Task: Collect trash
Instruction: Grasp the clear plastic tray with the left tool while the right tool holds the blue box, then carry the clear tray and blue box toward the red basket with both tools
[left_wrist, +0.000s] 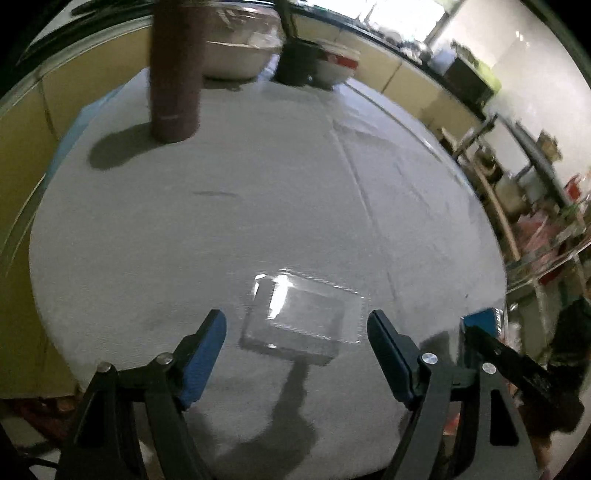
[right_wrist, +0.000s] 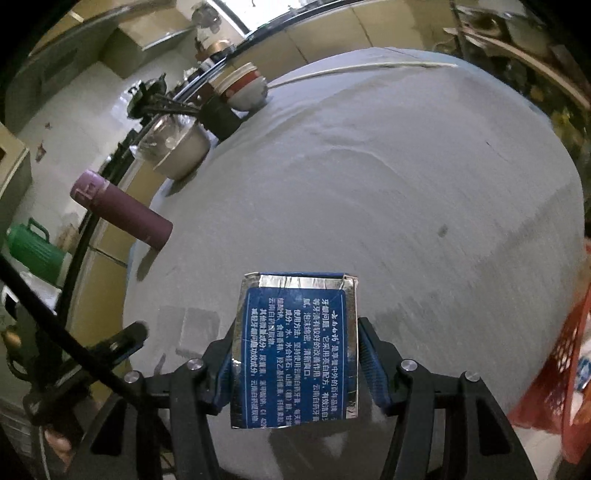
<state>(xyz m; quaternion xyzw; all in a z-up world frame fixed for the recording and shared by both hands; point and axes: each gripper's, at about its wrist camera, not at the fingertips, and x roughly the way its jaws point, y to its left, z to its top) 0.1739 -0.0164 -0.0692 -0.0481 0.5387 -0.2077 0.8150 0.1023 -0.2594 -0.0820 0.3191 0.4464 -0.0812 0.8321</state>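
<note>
A clear plastic tray (left_wrist: 303, 321) lies flat on the white tablecloth (left_wrist: 258, 206), near the table's front edge. My left gripper (left_wrist: 295, 317) hovers over it, open, with a blue-padded finger on each side of the tray and neither touching it. My right gripper (right_wrist: 297, 328) is shut on a blue and silver toothpaste box (right_wrist: 295, 350) printed with white text, held above the cloth. In the left wrist view, that blue box (left_wrist: 482, 319) shows at the far right. The right wrist view shows the left gripper's finger (right_wrist: 122, 341) at the lower left, next to the faint clear tray (right_wrist: 195, 328).
A maroon flask (left_wrist: 177, 74) stands upright at the back left. Behind it are a metal bowl (left_wrist: 236, 55), a black cup (left_wrist: 295, 62) and red-and-white bowls (left_wrist: 332, 62). An orange-red basket (right_wrist: 554, 369) sits off the table's right edge. A green jug (right_wrist: 33, 251) stands beyond the left side.
</note>
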